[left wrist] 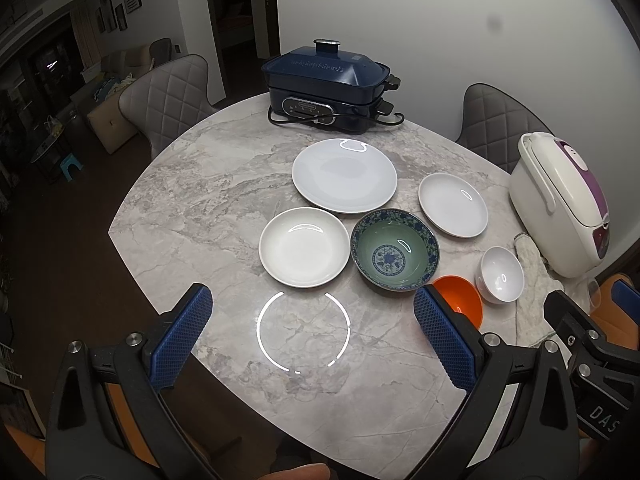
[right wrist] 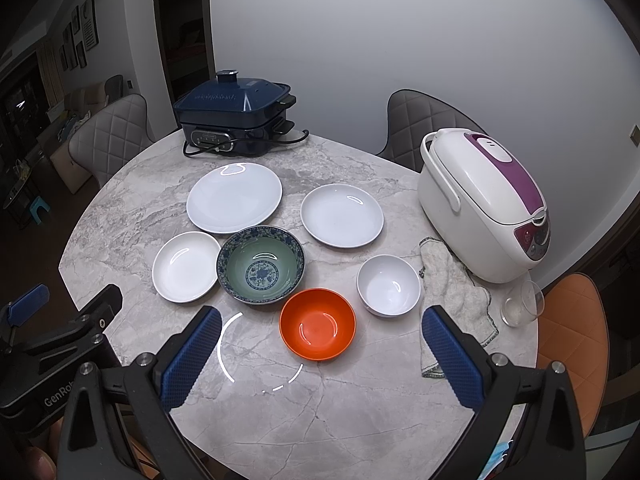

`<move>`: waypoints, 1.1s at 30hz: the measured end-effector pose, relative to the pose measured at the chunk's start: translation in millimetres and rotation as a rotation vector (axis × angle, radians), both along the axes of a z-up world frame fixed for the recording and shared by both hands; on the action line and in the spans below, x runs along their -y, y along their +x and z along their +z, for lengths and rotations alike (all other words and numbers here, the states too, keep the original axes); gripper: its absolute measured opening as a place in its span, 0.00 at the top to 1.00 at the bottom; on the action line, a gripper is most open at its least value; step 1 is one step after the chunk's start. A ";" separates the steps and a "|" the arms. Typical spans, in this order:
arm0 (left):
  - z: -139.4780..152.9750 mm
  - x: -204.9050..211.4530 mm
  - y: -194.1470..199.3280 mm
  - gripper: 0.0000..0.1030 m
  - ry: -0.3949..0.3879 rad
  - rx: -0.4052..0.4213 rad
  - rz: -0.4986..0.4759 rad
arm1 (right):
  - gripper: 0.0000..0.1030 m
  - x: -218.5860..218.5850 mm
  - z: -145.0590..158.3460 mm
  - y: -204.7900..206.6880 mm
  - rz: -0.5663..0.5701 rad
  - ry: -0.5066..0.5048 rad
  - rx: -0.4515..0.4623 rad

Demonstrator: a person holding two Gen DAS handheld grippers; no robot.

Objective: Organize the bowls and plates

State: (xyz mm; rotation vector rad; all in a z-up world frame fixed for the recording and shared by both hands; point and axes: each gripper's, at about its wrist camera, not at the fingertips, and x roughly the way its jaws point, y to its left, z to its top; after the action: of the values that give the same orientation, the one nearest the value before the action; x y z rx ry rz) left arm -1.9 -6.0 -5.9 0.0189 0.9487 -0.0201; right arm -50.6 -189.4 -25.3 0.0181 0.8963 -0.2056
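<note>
On the marble table [left wrist: 208,200] [right wrist: 360,420] lie a large white plate [left wrist: 344,176] [right wrist: 234,198], a smaller white plate [left wrist: 453,205] [right wrist: 342,216] and a shallow white dish [left wrist: 304,246] [right wrist: 186,266]. A blue-and-green patterned bowl [left wrist: 394,254] [right wrist: 260,264] sits beside the dish. Nearer me are an orange bowl [left wrist: 464,300] [right wrist: 317,324] and a small white bowl [left wrist: 502,274] [right wrist: 388,284]. My left gripper [left wrist: 312,308] [right wrist: 66,304] hangs open over the near table edge, short of the dish. Above and in front of the orange bowl, my right gripper [right wrist: 322,320] [left wrist: 592,300] is open and empty.
A dark blue electric cooker [left wrist: 328,84] [right wrist: 236,114] stands at the table's far side. At the right are a white-and-purple rice cooker [left wrist: 560,200] [right wrist: 484,200], a crumpled cloth [right wrist: 452,292] and a tipped glass [right wrist: 522,304]. Quilted grey chairs [left wrist: 168,96] [right wrist: 424,120] surround the table.
</note>
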 end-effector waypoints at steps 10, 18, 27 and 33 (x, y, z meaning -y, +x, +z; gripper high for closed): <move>-0.1 0.0 0.1 0.01 -0.001 0.000 -0.001 | 0.00 -0.2 -0.2 -0.4 0.000 -0.001 0.000; -3.0 4.4 0.1 0.01 -0.002 -0.001 -0.004 | 0.00 0.4 0.3 -0.8 -0.001 -0.001 0.000; -2.9 4.2 0.4 0.01 -0.003 -0.002 -0.002 | 0.00 1.3 0.9 -1.1 0.000 -0.001 -0.001; -3.4 4.8 0.2 0.01 -0.003 -0.003 -0.002 | 0.00 0.9 0.7 -1.1 0.001 -0.001 -0.001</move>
State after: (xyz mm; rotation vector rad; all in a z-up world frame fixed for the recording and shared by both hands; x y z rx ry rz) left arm -1.7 -10.8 -9.4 0.0168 0.9517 -0.0240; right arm -51.7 -190.3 -24.6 0.0167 0.8971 -0.2056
